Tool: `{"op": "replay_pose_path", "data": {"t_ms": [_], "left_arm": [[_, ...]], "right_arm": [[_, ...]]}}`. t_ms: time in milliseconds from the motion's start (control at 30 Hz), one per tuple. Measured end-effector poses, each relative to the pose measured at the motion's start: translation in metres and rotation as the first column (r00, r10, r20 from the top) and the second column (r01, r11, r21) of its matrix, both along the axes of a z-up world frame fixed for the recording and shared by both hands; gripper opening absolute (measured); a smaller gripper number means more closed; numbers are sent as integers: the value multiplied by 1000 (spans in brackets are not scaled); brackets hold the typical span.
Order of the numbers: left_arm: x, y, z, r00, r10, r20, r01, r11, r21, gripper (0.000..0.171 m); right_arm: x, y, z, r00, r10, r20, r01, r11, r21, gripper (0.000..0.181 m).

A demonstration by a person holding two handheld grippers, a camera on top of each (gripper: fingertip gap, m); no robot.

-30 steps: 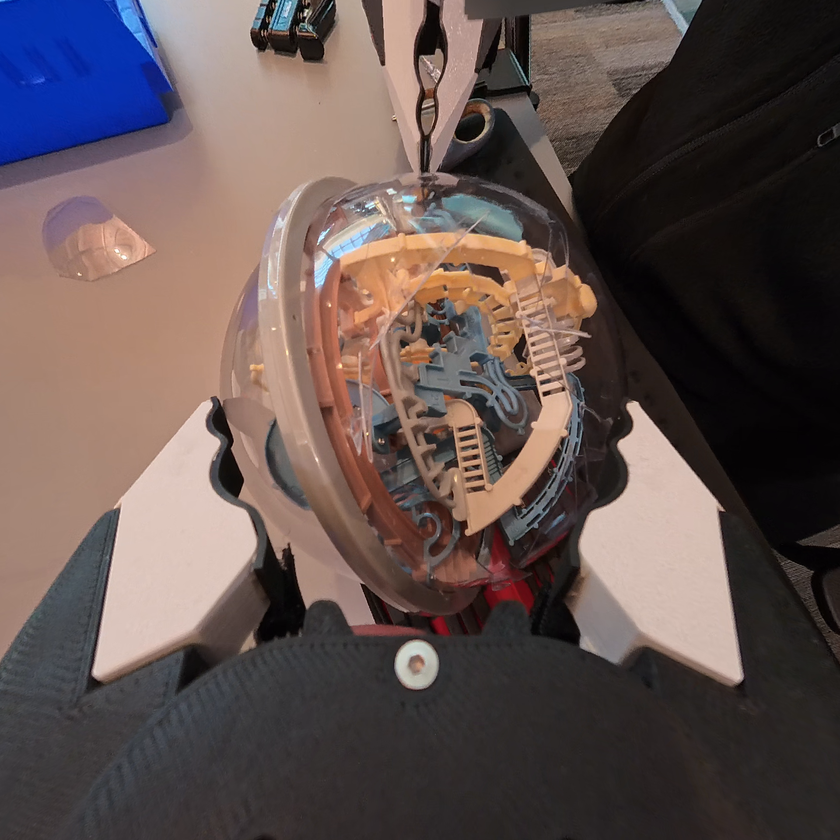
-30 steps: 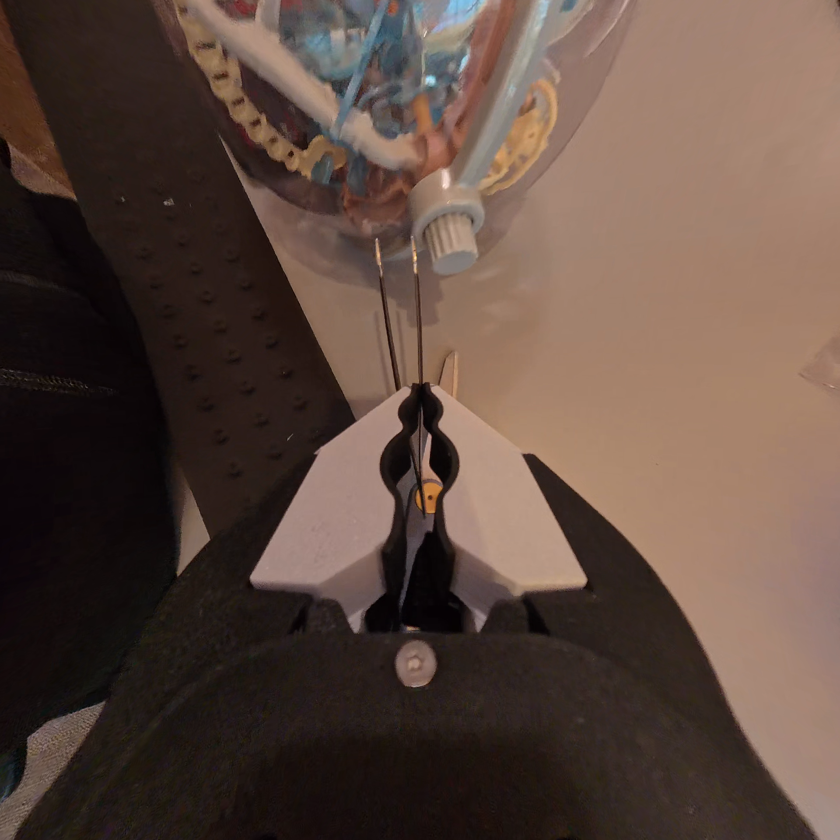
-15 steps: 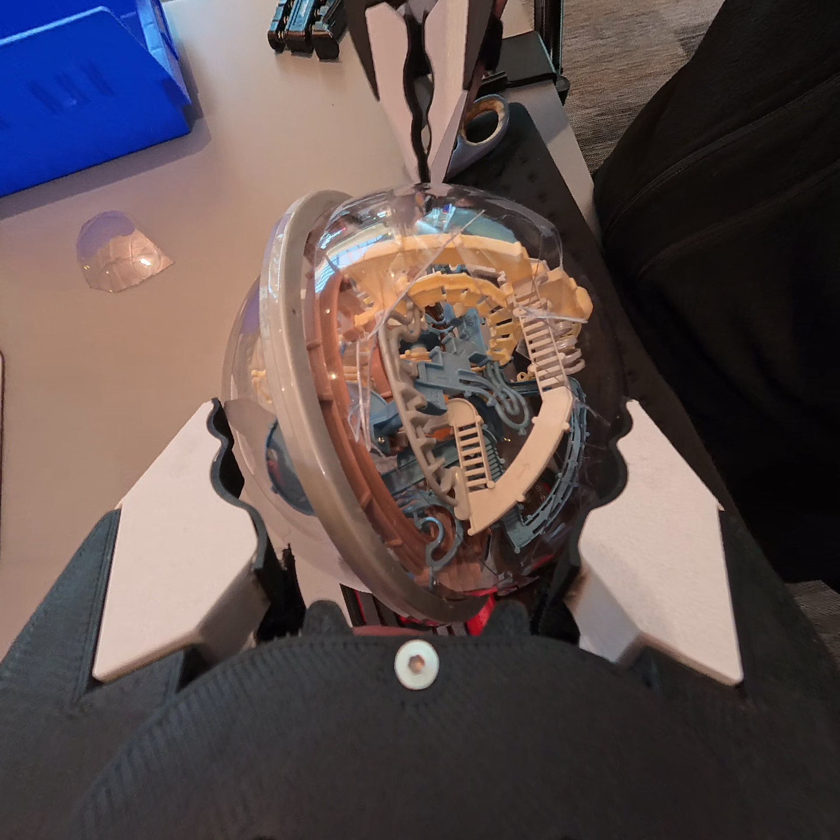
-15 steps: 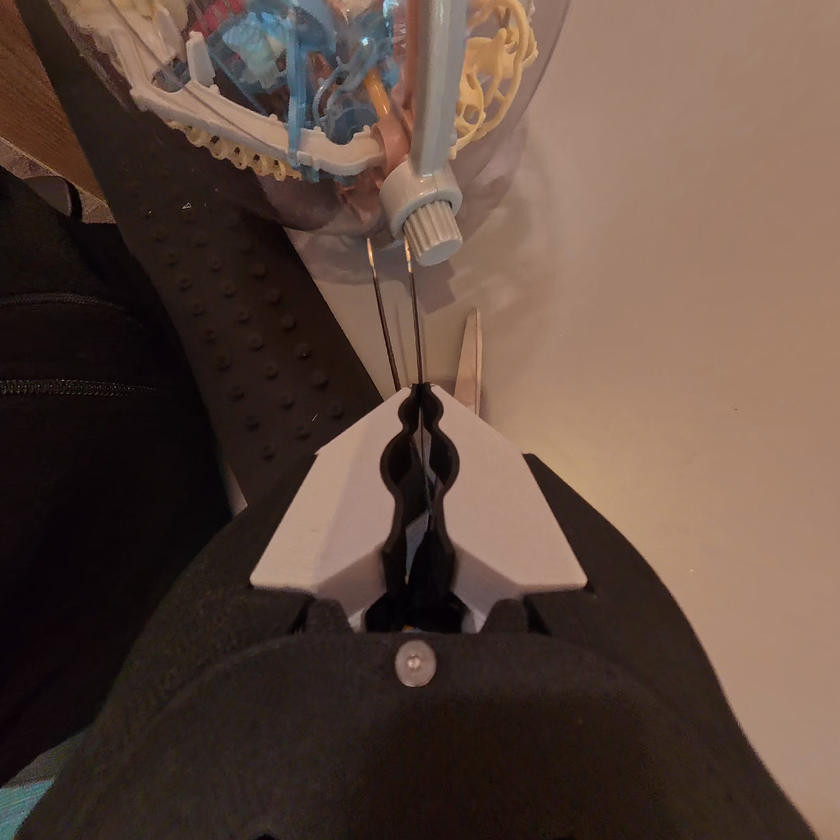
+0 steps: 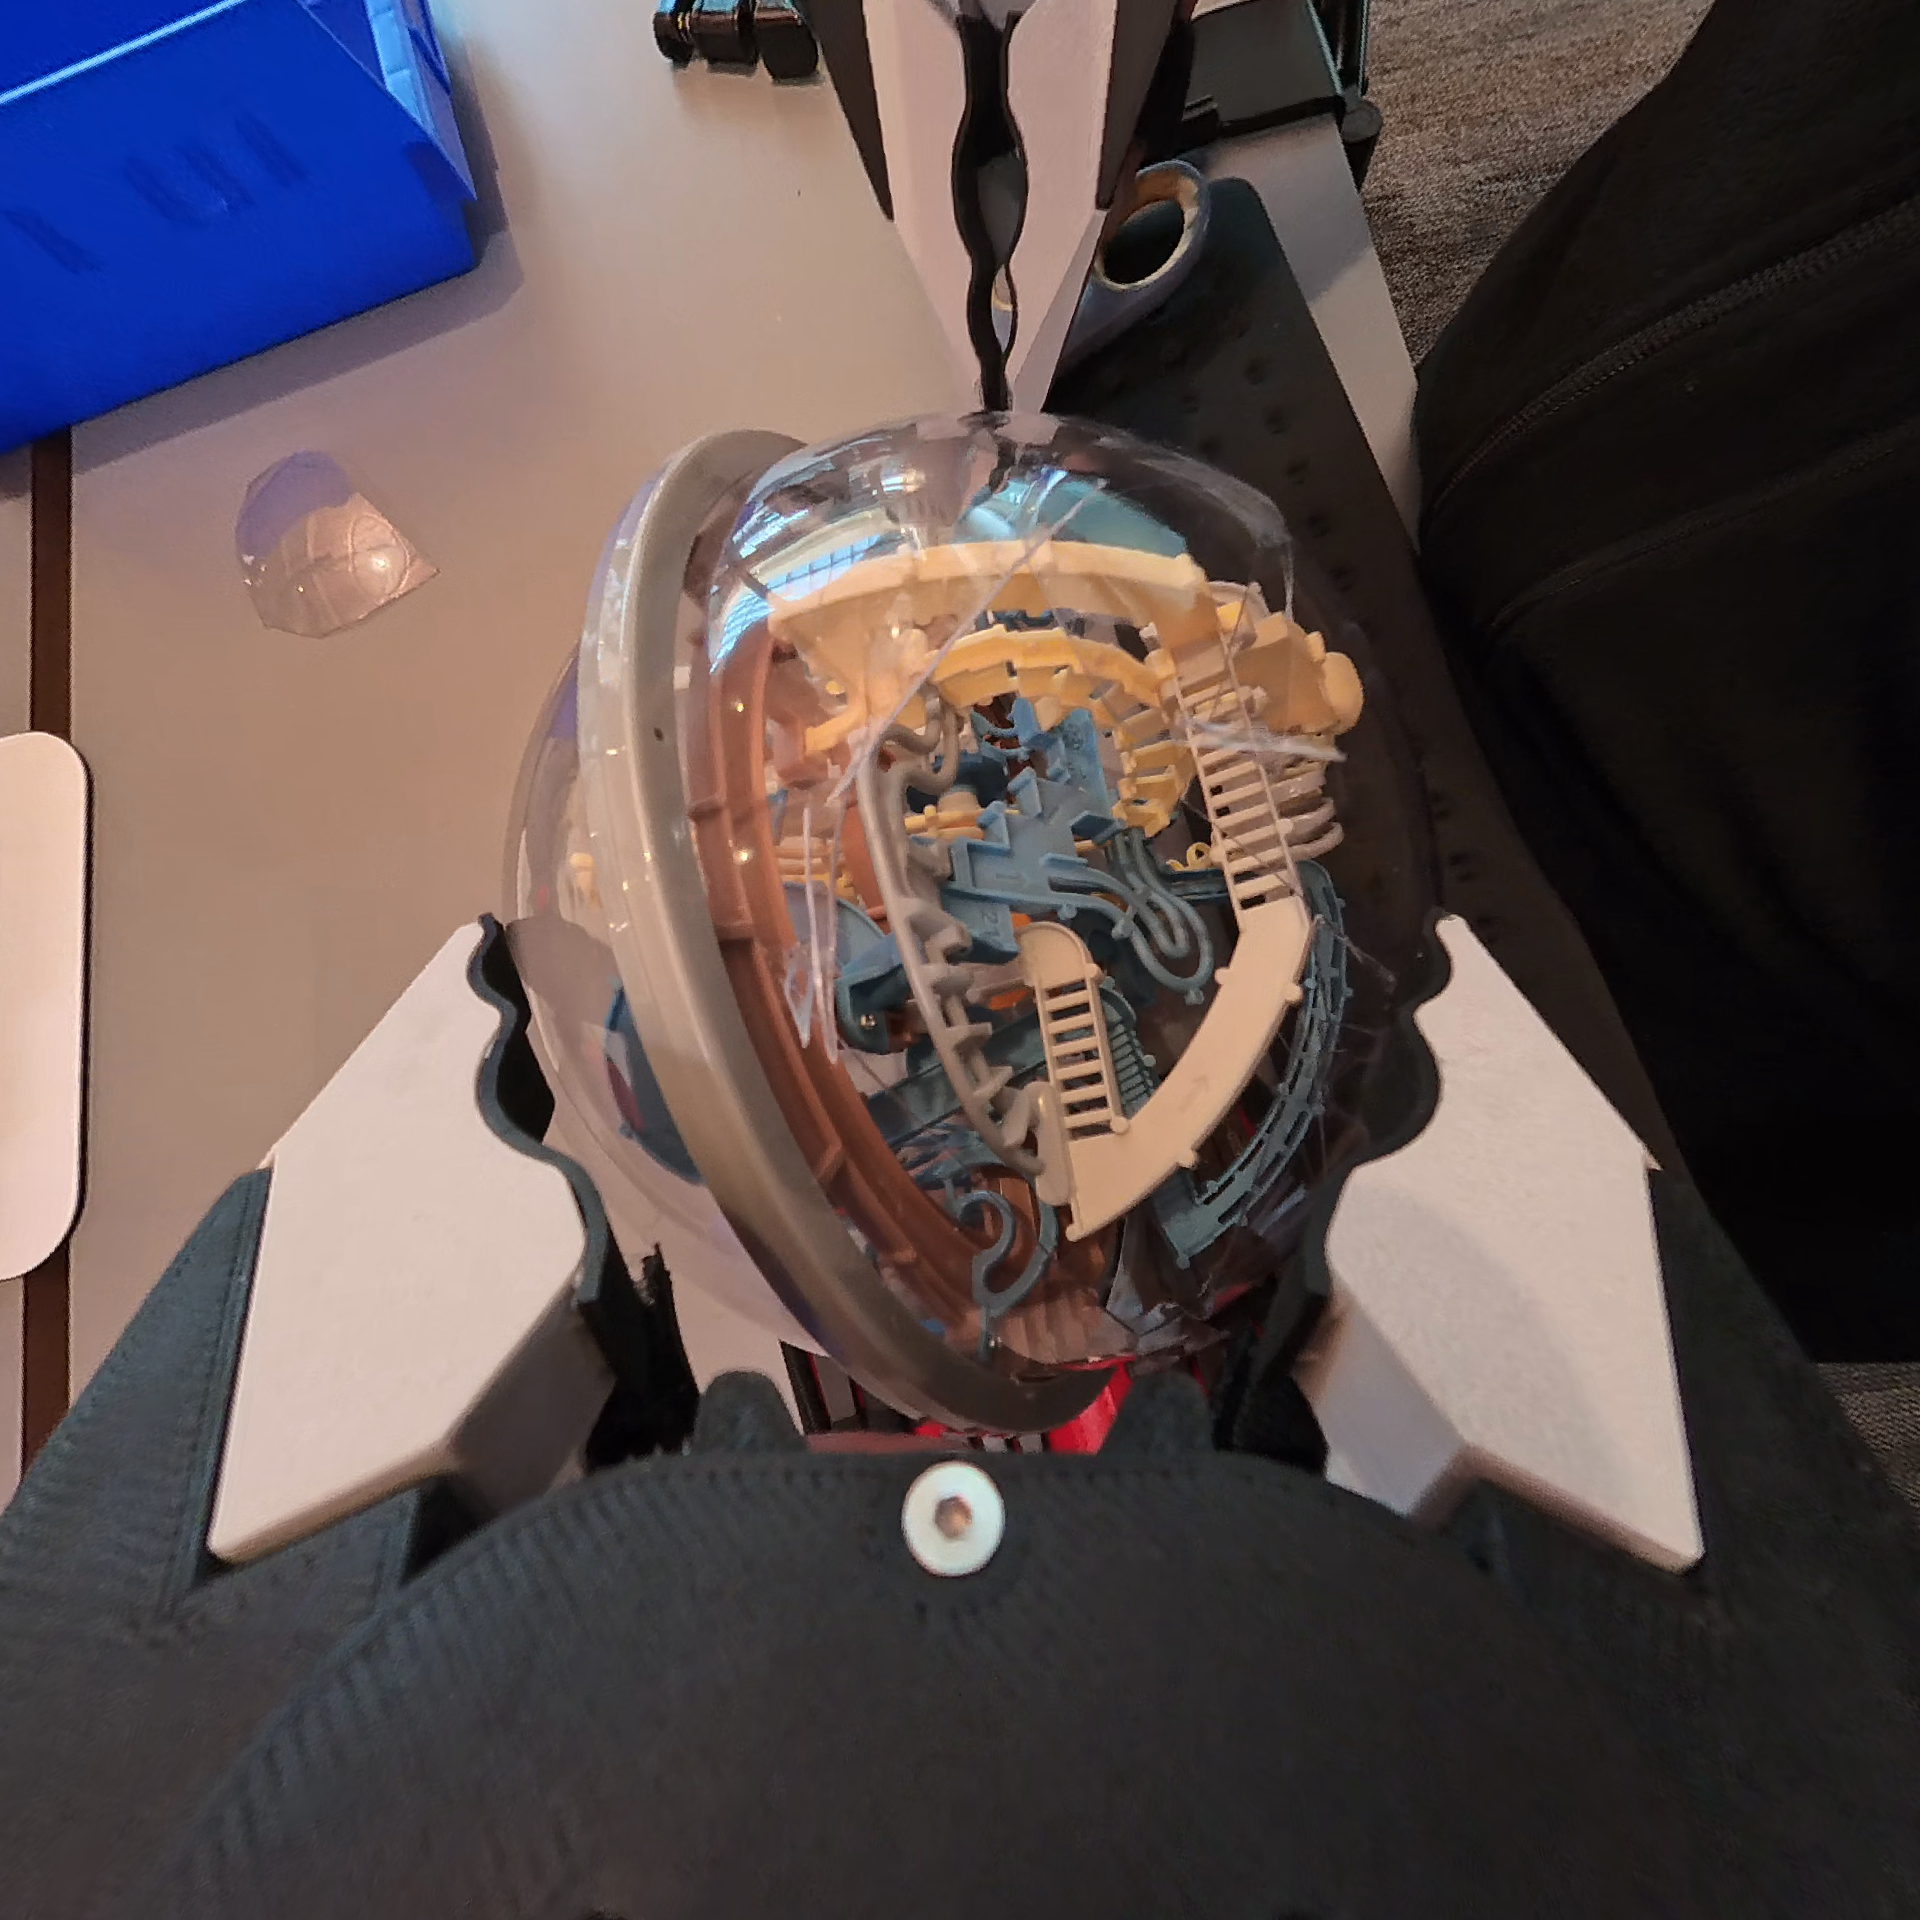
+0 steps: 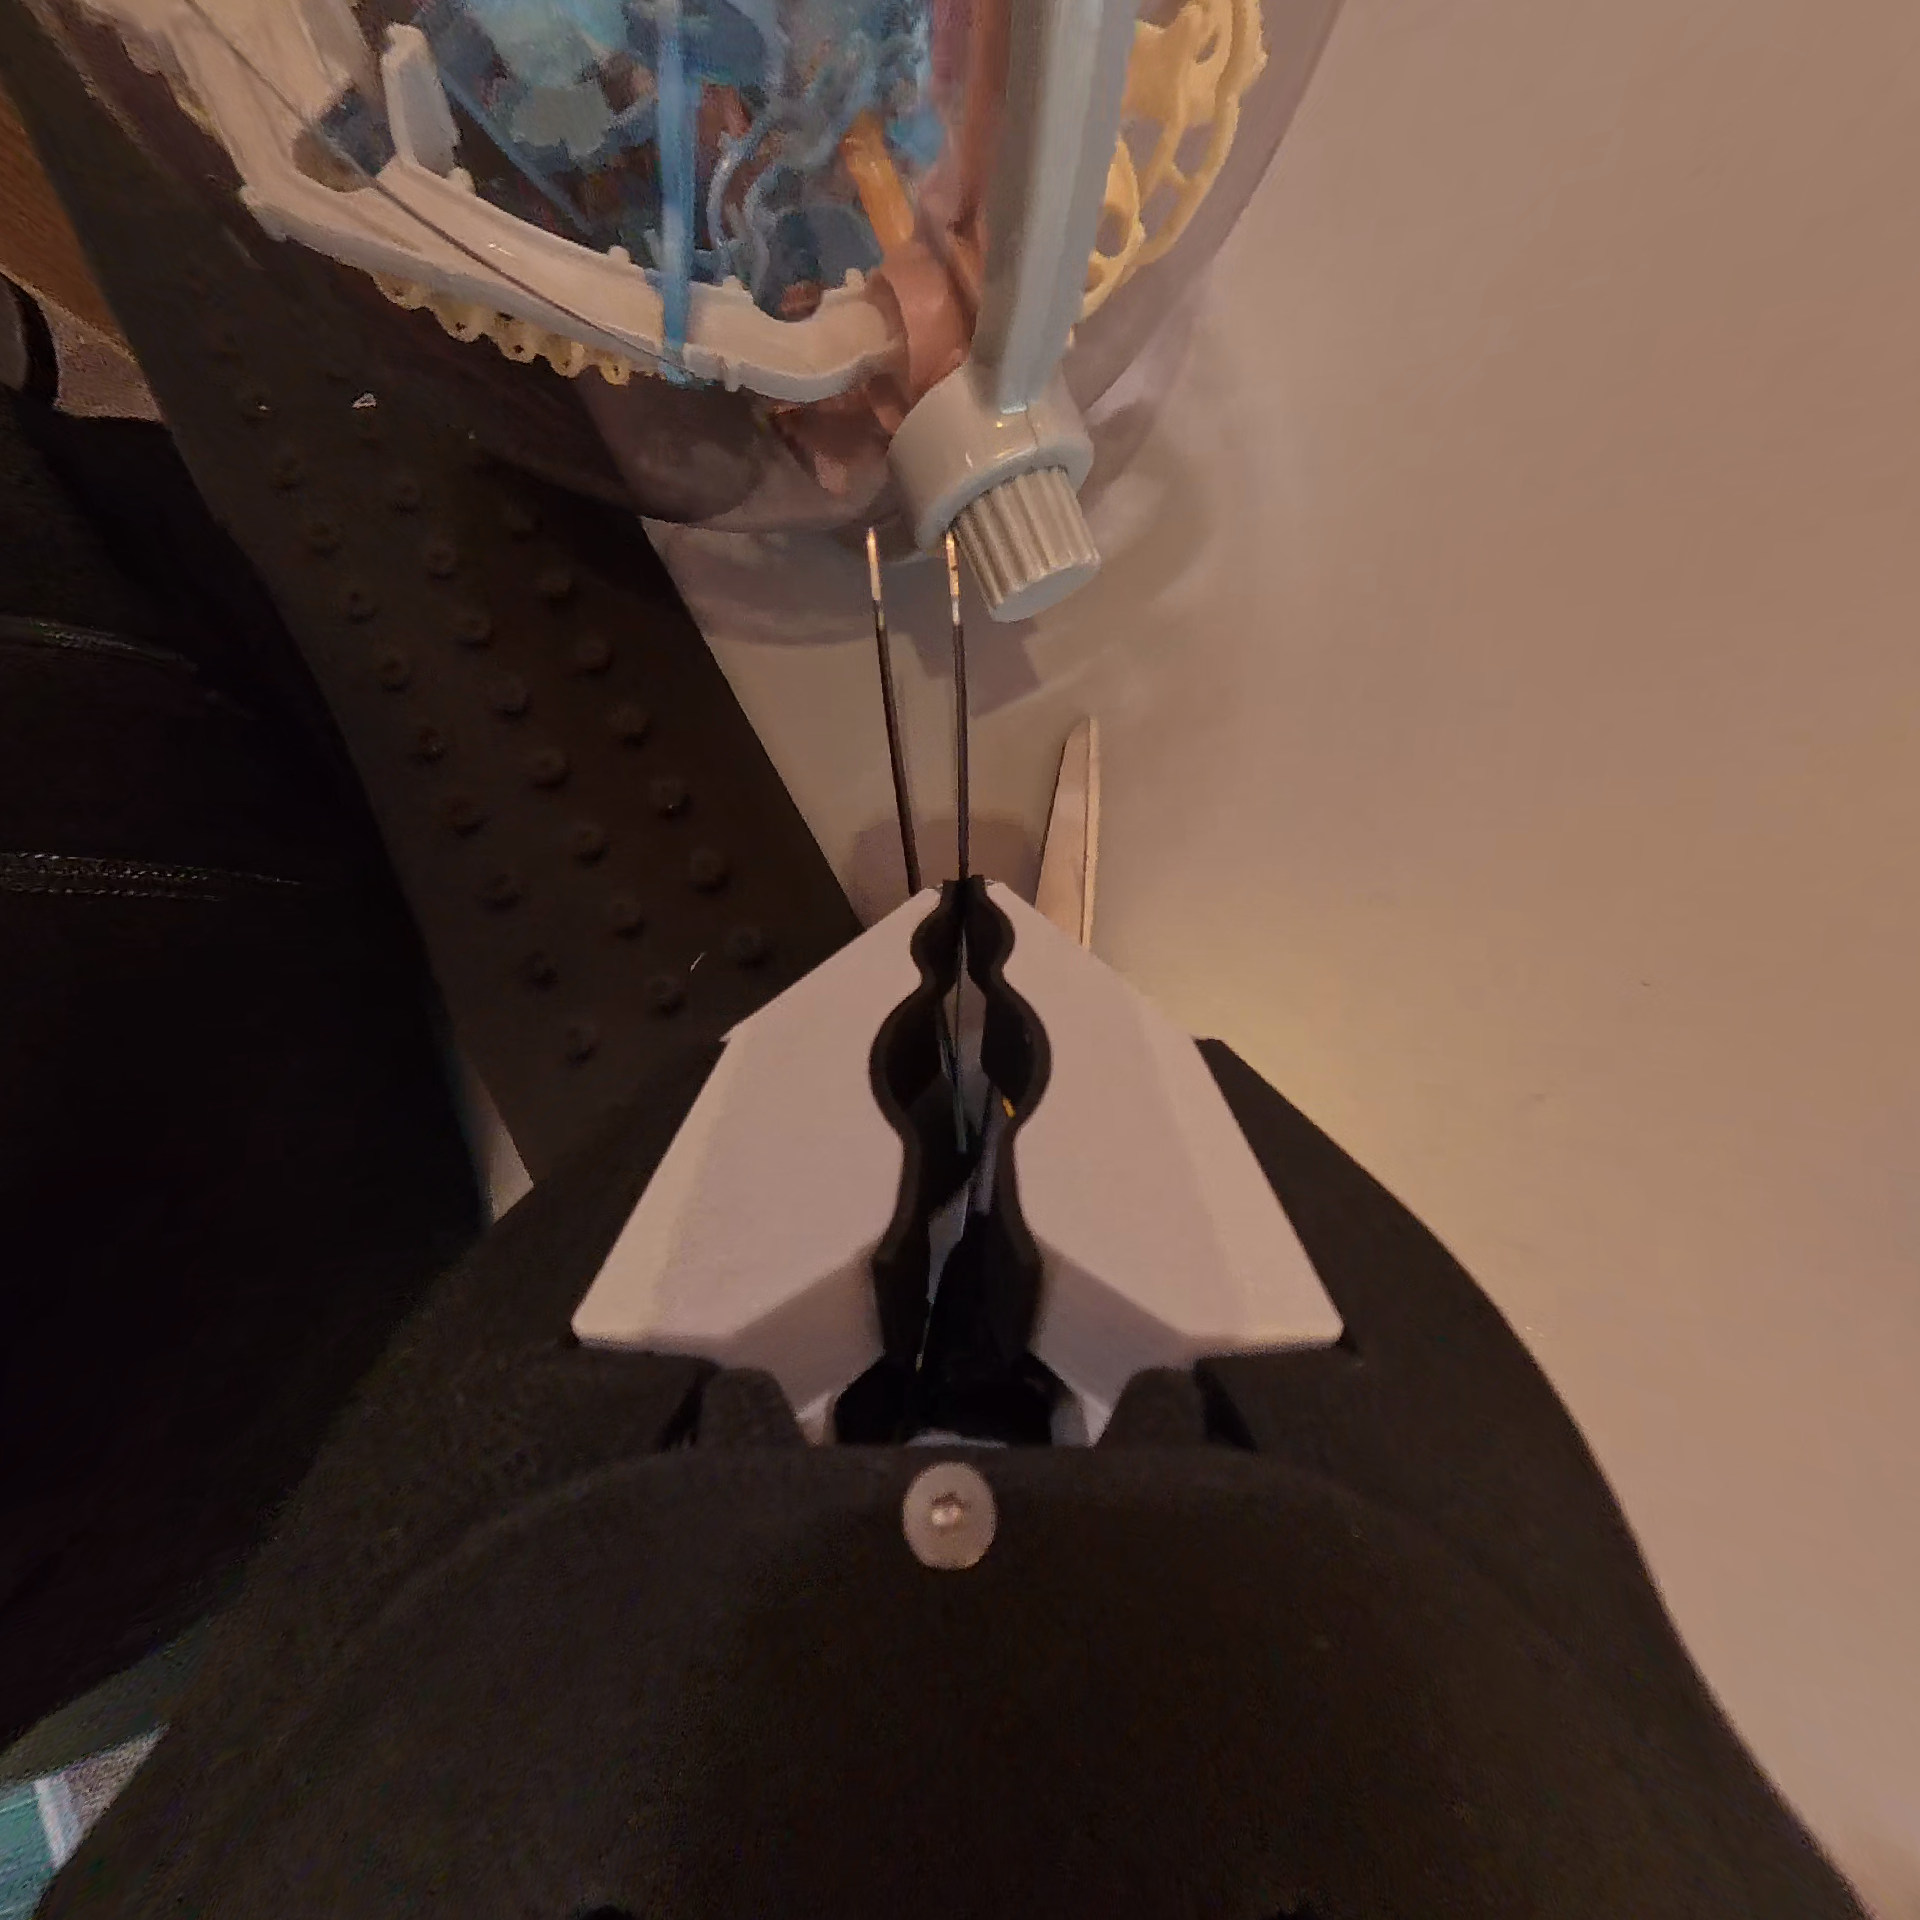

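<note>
Here, clamping a clear maze ball [image 5: 1039, 883] between the left gripper [image 5: 961, 956] fingers; pinching thin tweezers [image 6: 940, 727] in the closed right gripper [image 6: 961, 894], tips beside the ball's grey knob [image 6: 1023, 551].

A pale beige table [image 5: 644, 343] fills the upper left of the left wrist view. On it, at the upper left corner, sits a blue bin [image 5: 208, 197]. Below that, left of centre, lies a clear curved plastic shard [image 5: 327, 566]. A white rounded slab [image 5: 36, 997] shows at the left edge. A black studded mat [image 5: 1278, 395] runs along the table's right side, with a tape roll [image 5: 1148, 234] on it near the top. Small black items [image 5: 727, 36] lie at the top edge.
</note>
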State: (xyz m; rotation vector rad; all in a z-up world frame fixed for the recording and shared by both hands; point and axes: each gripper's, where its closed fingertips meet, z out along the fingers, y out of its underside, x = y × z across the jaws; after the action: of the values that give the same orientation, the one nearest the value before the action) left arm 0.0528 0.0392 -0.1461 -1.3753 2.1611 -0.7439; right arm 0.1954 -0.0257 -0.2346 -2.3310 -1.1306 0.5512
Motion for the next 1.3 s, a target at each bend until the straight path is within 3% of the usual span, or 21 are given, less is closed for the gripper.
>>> {"op": "replay_pose_path", "data": {"t_ms": [267, 433, 500, 800, 1300], "left_arm": [[8, -1, 0, 1000, 4, -3, -4, 1000, 0, 156], [17, -13, 4, 999, -35, -14, 35, 999, -27, 151], [22, -15, 4, 999, -38, -9, 38, 999, -35, 151], [12, -21, 4, 998, -64, -12, 63, 997, -36, 151], [-19, 1, 8, 972, 50, 231, -8, 984, -177, 150]], "right_arm": [[5, 2, 2, 997, 32, 66, -33, 999, 10, 0], [-10, 14, 29, 997, 75, -26, -73, 995, 61, 0], [-11, 15, 25, 996, 85, -9, -84, 995, 50, 0], [-20, 5, 14, 983, 47, -175, -41, 998, 37, 0], [-33, 10, 16, 929, -30, -368, 56, 997, 59, 0]]}}
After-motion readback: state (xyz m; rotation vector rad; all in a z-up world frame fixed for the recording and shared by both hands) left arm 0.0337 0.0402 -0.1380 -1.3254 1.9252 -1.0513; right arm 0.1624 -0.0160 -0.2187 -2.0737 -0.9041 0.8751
